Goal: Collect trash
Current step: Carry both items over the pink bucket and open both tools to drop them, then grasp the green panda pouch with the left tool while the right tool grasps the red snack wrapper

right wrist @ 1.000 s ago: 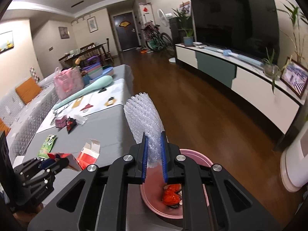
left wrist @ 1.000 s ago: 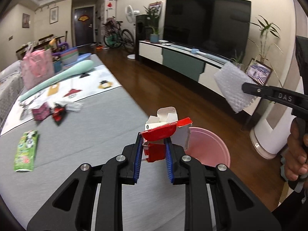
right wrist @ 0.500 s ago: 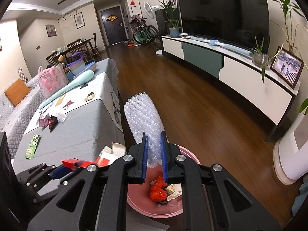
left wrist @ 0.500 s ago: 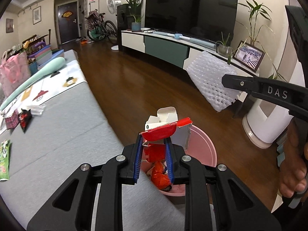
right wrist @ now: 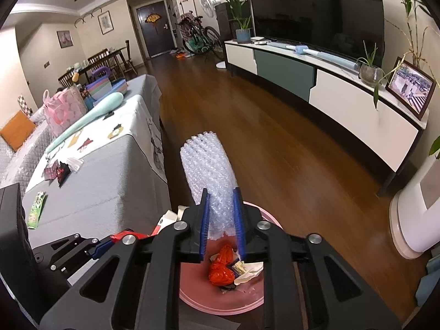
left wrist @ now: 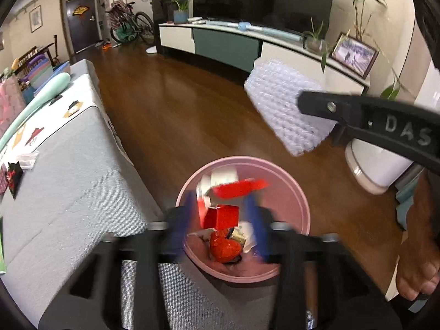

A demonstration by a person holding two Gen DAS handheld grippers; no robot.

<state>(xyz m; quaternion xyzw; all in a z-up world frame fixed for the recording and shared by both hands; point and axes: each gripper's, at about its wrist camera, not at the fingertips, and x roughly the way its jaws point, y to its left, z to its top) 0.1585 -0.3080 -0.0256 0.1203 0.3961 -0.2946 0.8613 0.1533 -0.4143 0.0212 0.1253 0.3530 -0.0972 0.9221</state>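
Two loads over round pink plastic bin now. My left gripper: jaws opening, pads clear of torn red-and-white cardboard carton, carton loose between them, above bin mouth. Light, stiff, crushable; pinch flat red panel if regrasping. My right gripper: jaws opening, folded clear bubble wrap sheet between pads, contact unclear, over bin's far rim. Wrap soft, springy, near weightless, may drift; hold at folded base. Bin holds crumpled orange-red wrapper and white paper scraps; room left. Beside bin, on grey table cover: green snack packet.
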